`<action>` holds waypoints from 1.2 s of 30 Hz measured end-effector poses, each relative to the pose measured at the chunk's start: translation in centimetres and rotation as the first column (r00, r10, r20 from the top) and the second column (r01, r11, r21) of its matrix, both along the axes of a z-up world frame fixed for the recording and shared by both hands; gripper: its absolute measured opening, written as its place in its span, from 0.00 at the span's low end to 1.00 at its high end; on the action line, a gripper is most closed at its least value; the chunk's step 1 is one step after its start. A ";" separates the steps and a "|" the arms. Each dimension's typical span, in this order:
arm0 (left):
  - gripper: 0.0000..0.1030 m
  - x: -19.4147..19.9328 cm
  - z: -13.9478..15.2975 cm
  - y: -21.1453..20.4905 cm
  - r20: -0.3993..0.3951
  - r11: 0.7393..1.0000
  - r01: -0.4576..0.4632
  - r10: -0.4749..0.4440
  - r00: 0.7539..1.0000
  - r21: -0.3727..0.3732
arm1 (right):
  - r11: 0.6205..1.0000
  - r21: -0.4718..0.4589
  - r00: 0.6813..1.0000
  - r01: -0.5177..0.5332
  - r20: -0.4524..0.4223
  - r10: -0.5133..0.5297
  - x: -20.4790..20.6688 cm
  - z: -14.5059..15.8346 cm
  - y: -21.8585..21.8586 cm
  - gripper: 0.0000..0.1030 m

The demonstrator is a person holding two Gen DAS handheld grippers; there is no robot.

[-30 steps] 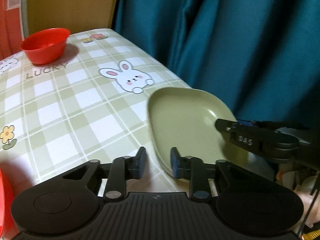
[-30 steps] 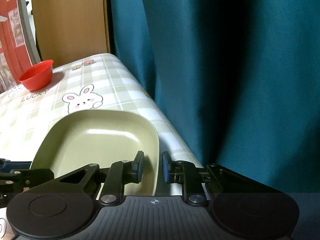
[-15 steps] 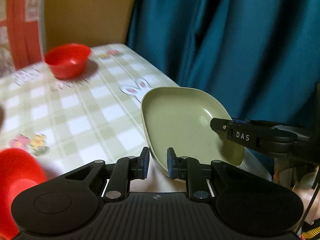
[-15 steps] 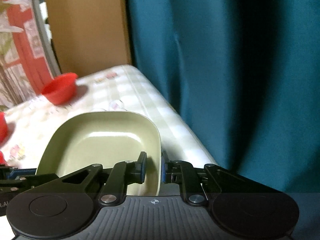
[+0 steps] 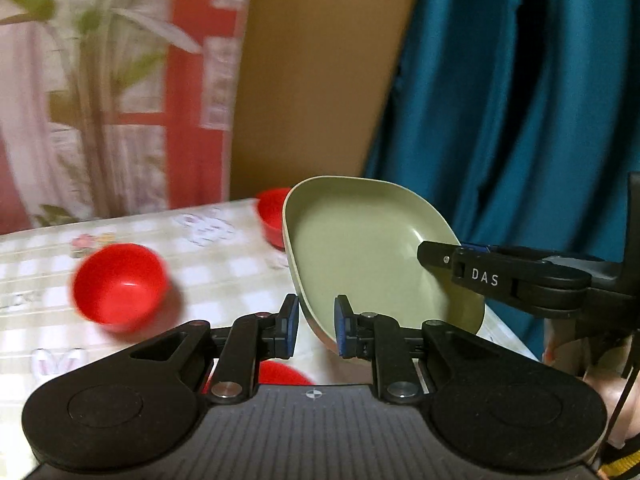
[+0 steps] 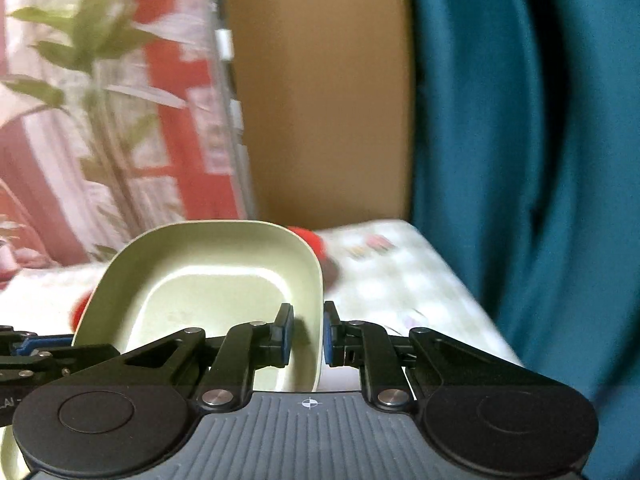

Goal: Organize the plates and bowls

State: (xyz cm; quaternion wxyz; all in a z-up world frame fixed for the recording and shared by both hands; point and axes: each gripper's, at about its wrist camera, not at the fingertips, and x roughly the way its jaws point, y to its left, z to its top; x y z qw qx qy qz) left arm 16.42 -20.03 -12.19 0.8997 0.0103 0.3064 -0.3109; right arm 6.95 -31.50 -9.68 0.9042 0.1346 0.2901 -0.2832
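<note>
A pale green square plate (image 5: 360, 248) hangs tilted above the table, held from two sides. My left gripper (image 5: 315, 326) is shut on its near rim. My right gripper (image 6: 307, 334) is shut on the plate's (image 6: 208, 280) right rim, one pad inside and one outside. From the left wrist view the right gripper (image 5: 430, 252) reaches in over the plate's right edge. A red bowl (image 5: 120, 286) sits on the table to the left. A second red bowl (image 5: 272, 216) stands partly hidden behind the plate, and a third red bowl (image 5: 280, 372) shows below my left fingers.
The table carries a green-checked cloth with rabbits (image 5: 224, 264). A teal curtain (image 5: 520, 120) hangs along the right, a brown panel (image 5: 320, 80) stands behind, and a leafy plant (image 5: 92, 60) is at the back left. A person's hand (image 5: 616, 400) shows at lower right.
Both grippers have lifted the green plate off the table edge and carried it up and leftward. The views have swung, bringing the red bowls and the plant into sight.
</note>
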 end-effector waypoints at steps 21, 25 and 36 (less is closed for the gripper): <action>0.20 -2.4 0.9 17.9 0.033 0.953 -0.297 0.299 0.954 -0.066 | 0.947 0.097 0.951 -0.306 -0.019 0.310 10.2 0.3 13.5 0.14; 0.20 -3.1 -0.7 18.8 0.012 0.947 -0.316 0.317 0.948 -0.052 | 0.937 0.120 0.940 -0.329 -0.050 0.337 10.4 -0.7 14.5 0.14; 0.19 -3.5 -4.0 19.9 -0.072 0.950 -0.312 0.309 0.948 -0.024 | 0.910 0.261 0.930 -0.323 -0.093 0.356 8.7 -4.1 14.7 0.14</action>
